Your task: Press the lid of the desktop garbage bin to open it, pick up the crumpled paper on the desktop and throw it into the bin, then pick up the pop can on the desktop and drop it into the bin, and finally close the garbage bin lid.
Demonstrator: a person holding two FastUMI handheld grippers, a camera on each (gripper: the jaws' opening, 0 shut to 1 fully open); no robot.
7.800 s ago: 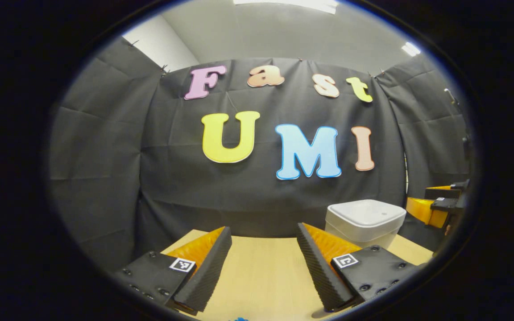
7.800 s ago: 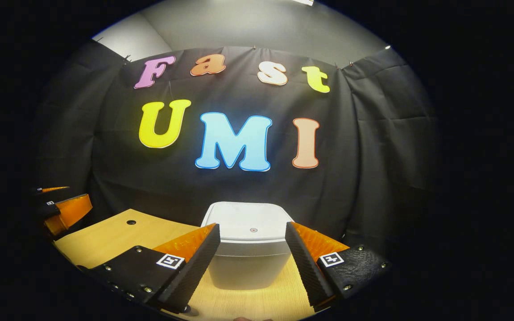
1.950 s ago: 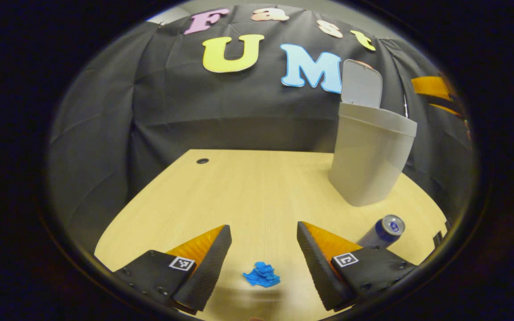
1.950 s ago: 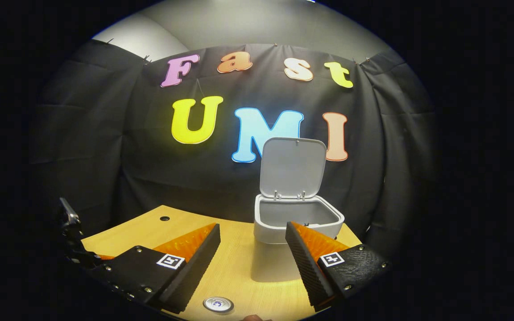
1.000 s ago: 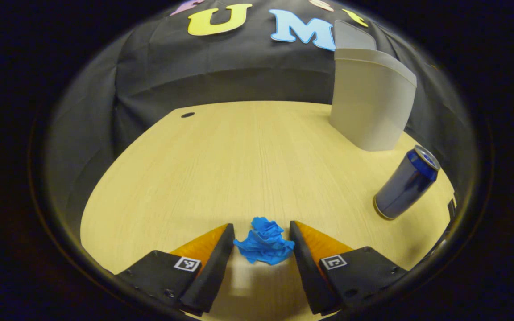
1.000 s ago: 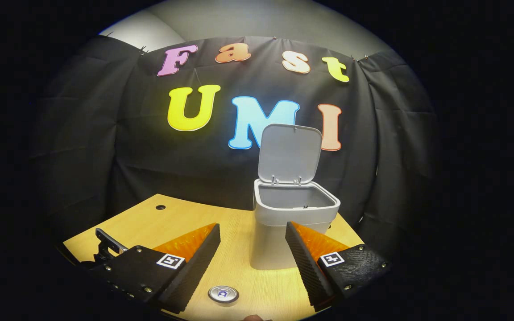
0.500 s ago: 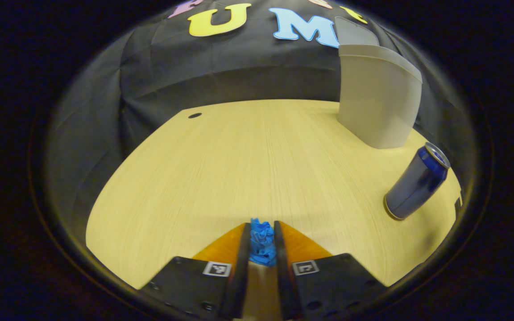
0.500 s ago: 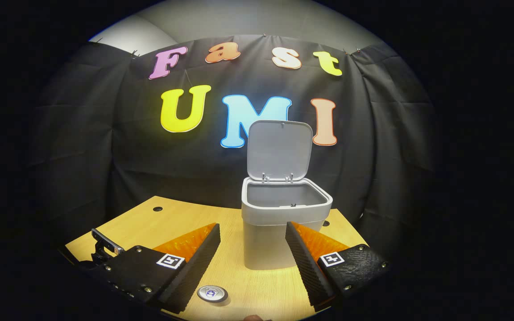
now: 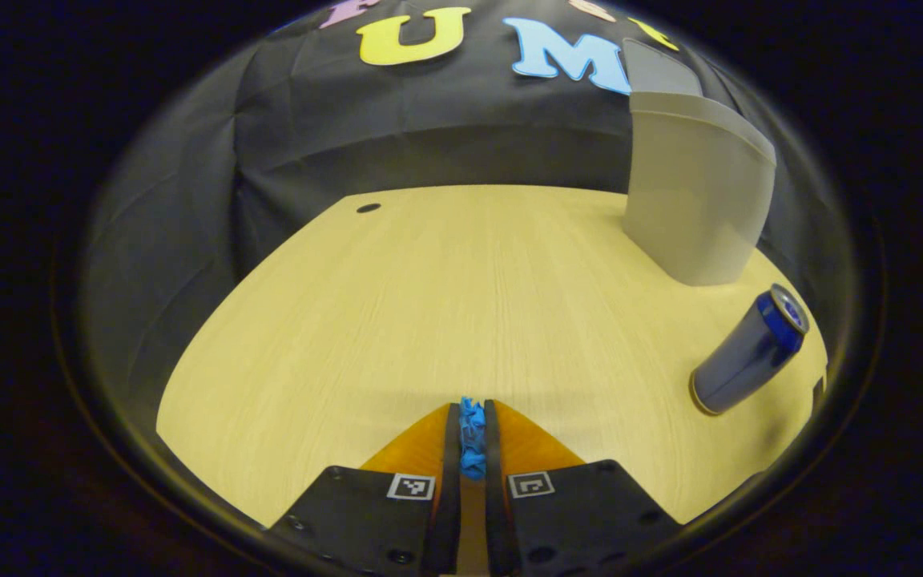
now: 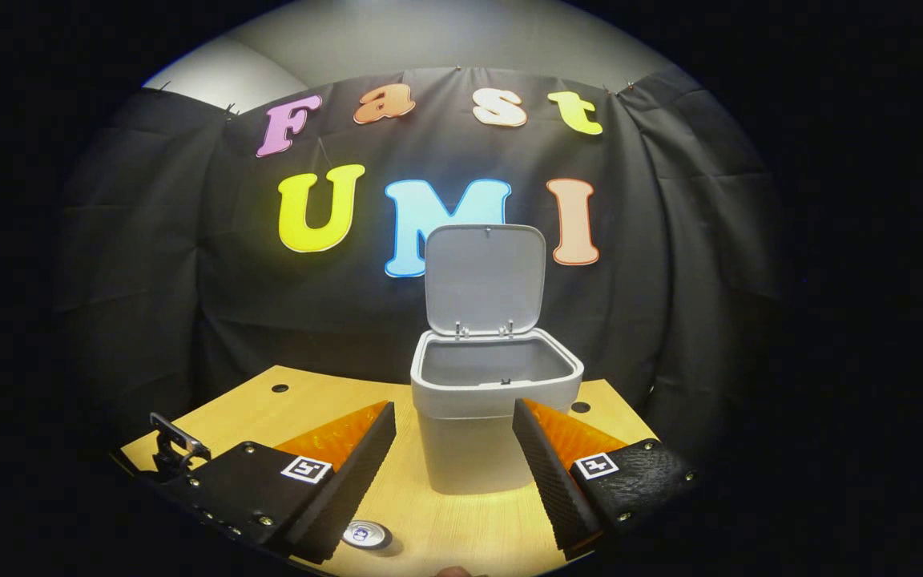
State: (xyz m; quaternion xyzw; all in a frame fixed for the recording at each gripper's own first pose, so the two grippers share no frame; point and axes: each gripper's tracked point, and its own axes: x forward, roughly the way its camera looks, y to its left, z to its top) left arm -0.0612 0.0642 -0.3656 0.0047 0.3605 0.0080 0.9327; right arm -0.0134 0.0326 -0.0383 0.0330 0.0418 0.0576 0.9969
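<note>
In the left gripper view my left gripper (image 9: 471,421) is shut on the blue crumpled paper (image 9: 472,437), squeezed thin between both fingers low over the wooden desktop (image 9: 445,296). The blue pop can (image 9: 750,351) stands at the right. The grey bin (image 9: 694,200) rises at the far right with its lid up. In the right gripper view my right gripper (image 10: 453,437) is open and holds nothing. It hangs in front of the open bin (image 10: 493,401), whose lid (image 10: 484,276) stands upright. The can's top (image 10: 365,534) shows below, between the fingers.
A cable hole (image 9: 367,208) sits at the desktop's far left corner, and another hole (image 10: 580,407) lies right of the bin. Part of the left gripper's body (image 10: 175,445) shows at the left of the right gripper view. Black cloth walls stand behind the desk.
The left gripper's fingers have closed further, squeezing the blue paper thinner. The right gripper has drifted slightly, so the bin now sits more to the left in its view.
</note>
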